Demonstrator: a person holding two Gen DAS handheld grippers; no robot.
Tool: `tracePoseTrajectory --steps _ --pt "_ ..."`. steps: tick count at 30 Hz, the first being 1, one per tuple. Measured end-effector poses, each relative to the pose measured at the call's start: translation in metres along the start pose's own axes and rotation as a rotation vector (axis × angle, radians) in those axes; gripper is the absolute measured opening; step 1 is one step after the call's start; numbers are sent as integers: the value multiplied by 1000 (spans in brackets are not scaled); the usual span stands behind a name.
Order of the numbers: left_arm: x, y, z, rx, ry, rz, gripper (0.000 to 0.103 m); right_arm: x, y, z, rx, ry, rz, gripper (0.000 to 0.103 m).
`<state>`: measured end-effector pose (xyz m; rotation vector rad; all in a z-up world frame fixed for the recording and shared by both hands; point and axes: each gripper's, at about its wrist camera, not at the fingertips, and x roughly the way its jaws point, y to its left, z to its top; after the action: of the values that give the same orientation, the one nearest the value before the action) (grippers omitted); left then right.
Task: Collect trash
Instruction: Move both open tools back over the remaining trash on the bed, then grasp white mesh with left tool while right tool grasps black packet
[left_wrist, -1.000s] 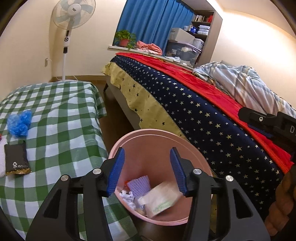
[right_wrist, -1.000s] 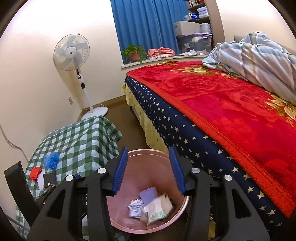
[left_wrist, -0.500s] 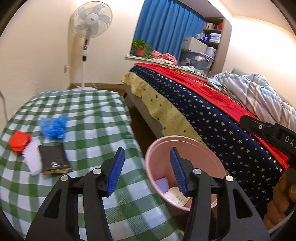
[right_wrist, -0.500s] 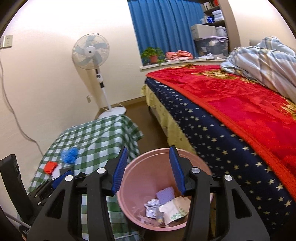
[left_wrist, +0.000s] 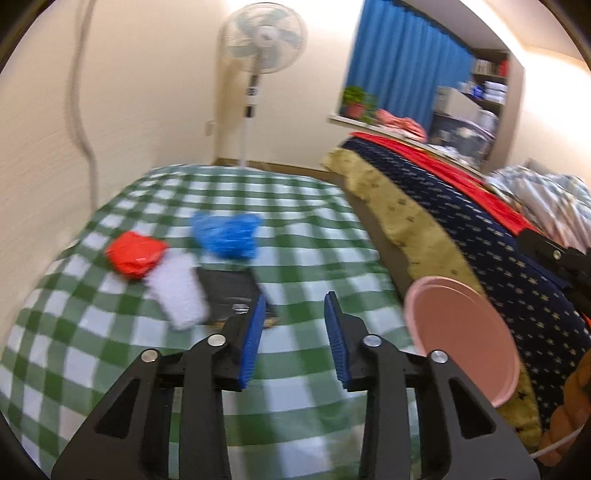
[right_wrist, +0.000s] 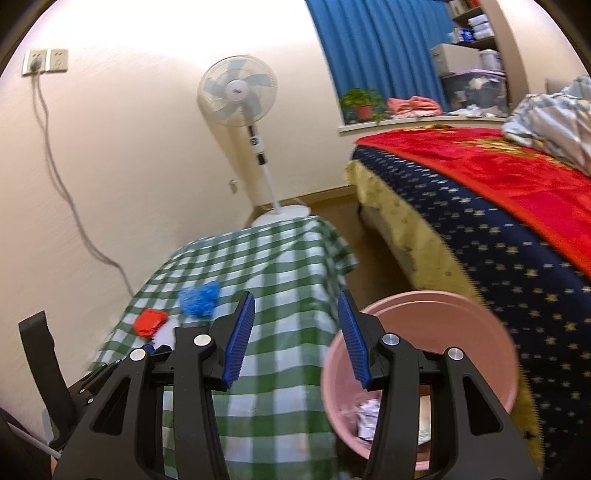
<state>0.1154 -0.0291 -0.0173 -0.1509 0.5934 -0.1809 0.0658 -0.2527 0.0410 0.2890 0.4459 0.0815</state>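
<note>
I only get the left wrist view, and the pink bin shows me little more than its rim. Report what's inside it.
Observer: The right wrist view looks down into the pink bin: crumpled white paper lies at the bottom.
Operator: Now give me the right tongs.
Observer: The right tongs are open, with nothing between them.
Operator: Trace that cable on the wall upward.
Observer: The cable runs up to a wall socket near the top of the wall.

green-and-white checked tablecloth, pink bin, red wrapper, blue crumpled bag (blurred), star-dotted navy bedspread
</note>
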Motion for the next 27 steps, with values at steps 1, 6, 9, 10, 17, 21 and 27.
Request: tracePoseTrajectory --steps 1,6,9,10,17,21,27 --pt "0 7 0 -13 -3 20 29 6 6 -1 -7 4 16 48" --pt "3 45 -1 -82 -9 145 26 35 31 -11 -23 40 92 49" --pt "4 66 -1 -127 -13 224 26 58 45 -20 -26 86 144 49" --pt "3 73 0 -145 -16 249 26 66 51 -23 -29 100 157 49" --pt "-1 101 3 -224 -48 354 26 117 87 -43 -56 225 246 67" --pt "1 107 5 -233 -47 372 26 143 101 -52 -41 296 276 78" --pt "8 112 6 -247 -36 381 26 179 116 -67 -44 396 273 83"
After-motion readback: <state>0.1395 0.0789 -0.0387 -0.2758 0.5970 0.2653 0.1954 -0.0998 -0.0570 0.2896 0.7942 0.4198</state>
